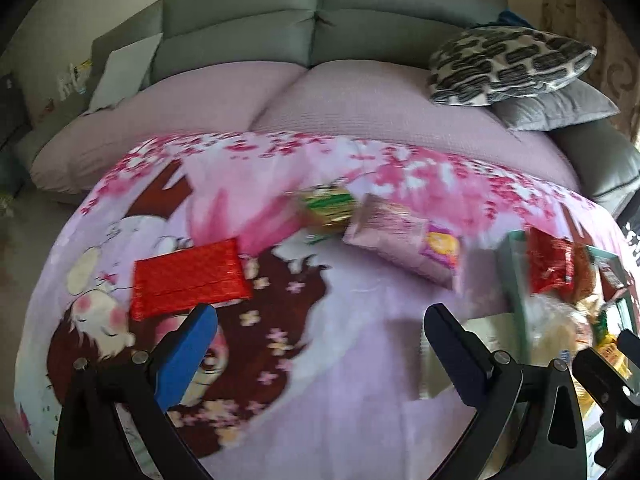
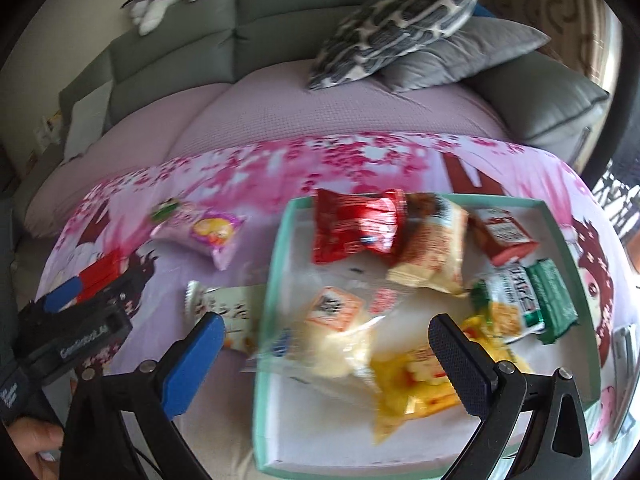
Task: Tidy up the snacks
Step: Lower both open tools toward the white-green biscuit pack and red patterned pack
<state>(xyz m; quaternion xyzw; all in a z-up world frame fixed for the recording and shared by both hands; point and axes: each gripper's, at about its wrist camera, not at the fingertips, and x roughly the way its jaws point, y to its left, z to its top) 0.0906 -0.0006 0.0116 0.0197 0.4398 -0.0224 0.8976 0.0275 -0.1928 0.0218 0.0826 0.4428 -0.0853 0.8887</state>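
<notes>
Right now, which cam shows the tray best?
Right wrist. The tray fills the middle of that view, its teal rim visible on all sides and the snacks inside spread out. Left wrist only catches its near corner at the right edge, blurred and partly hidden by the right gripper.

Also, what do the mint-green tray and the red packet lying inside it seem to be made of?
The mint-green tray looks like thin cardboard, perhaps a box lid: matte white inside, straight folded walls, no shine. The red packet looks like glossy plastic or foil film: it is crinkled, with bright highlights and a crimped, sealed end. The blur leaves the exact material open.
</notes>
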